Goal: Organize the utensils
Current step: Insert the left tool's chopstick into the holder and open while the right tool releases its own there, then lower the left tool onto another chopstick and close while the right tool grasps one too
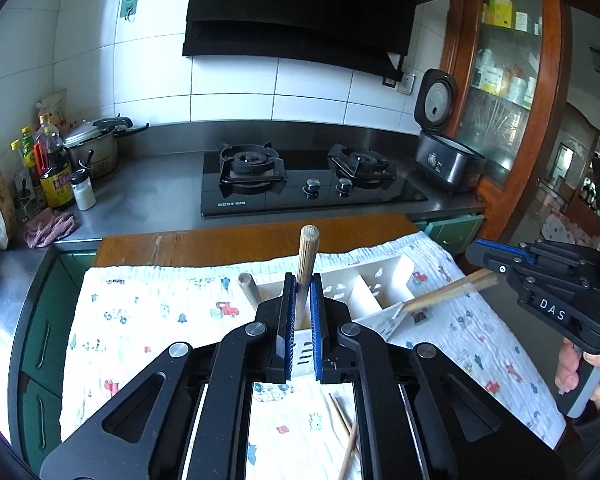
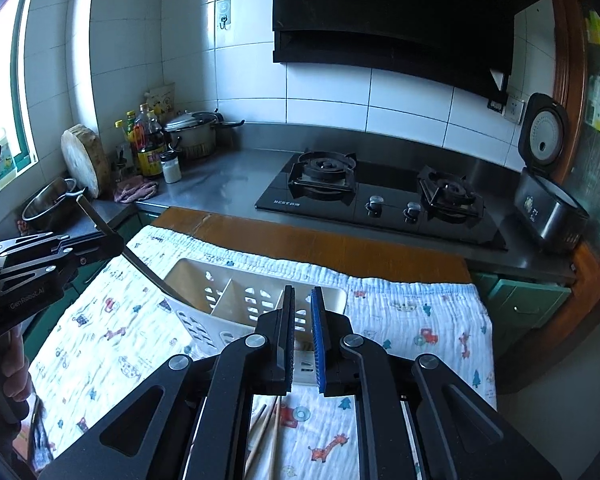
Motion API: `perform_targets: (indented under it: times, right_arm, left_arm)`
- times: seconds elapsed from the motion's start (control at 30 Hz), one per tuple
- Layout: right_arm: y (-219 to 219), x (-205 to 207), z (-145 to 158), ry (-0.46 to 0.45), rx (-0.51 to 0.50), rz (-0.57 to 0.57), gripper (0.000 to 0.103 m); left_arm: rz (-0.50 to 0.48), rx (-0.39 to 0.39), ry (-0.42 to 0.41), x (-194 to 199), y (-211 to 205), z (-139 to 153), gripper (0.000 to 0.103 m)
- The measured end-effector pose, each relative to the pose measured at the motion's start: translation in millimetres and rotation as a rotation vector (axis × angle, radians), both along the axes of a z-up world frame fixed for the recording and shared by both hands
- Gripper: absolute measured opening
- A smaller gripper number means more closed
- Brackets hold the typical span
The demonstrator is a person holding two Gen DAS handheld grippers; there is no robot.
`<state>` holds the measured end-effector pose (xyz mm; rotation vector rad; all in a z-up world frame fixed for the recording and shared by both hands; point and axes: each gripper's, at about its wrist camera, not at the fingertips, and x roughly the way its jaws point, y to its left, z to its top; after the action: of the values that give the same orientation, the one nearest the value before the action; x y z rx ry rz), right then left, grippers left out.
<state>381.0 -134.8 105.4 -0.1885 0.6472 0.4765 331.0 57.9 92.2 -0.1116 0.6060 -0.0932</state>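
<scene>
A white slotted utensil caddy (image 1: 380,280) with compartments stands on a printed cloth; it also shows in the right wrist view (image 2: 236,300). My left gripper (image 1: 302,308) is shut on a wooden-handled utensil (image 1: 307,264), held upright over the caddy's near compartment. A second wooden handle (image 1: 249,287) sticks out of the caddy. My right gripper (image 1: 488,270) is shut on a pair of chopsticks (image 1: 444,292) angled down into the caddy's right end. In the right wrist view the right gripper (image 2: 302,320) hides the chopsticks. Loose chopsticks (image 1: 346,432) lie on the cloth, also in the right wrist view (image 2: 266,436).
The cloth (image 1: 148,320) covers a wooden board (image 1: 236,242) on a steel counter. Behind are a gas hob (image 1: 308,180), a rice cooker (image 1: 444,152), a pot (image 1: 92,144), bottles (image 1: 52,164) and a pink rag (image 1: 50,230). A chopping block (image 2: 85,162) and a steel bowl (image 2: 50,204) stand at left.
</scene>
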Motion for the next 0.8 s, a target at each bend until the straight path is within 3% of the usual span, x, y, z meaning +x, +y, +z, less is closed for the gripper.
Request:
perform_targets:
  times: [0.13, 0.27, 0.43, 0.8]
  right_arm:
    - [-3, -7, 7, -0.017, 0.007, 0.0, 0.017]
    - [-16, -28, 23, -0.064, 0.039, -0.001, 0.03]
    - [-30, -71, 25, -0.093, 0.06, 0.02, 0.037]
    - [-56, -160, -61, -0.027, 0.039, 0.043, 0.04]
  left_arm:
    - [0.005, -0.009, -0.018, -9, 0, 6, 0.025]
    - [0.002, -0.014, -0.058, -36, -1, 17, 0.026]
    - [-0.006, -0.009, -0.077, -82, -5, 12, 0.026]
    - [-0.029, 0.004, 0.015, -166, -25, -71, 0.026]
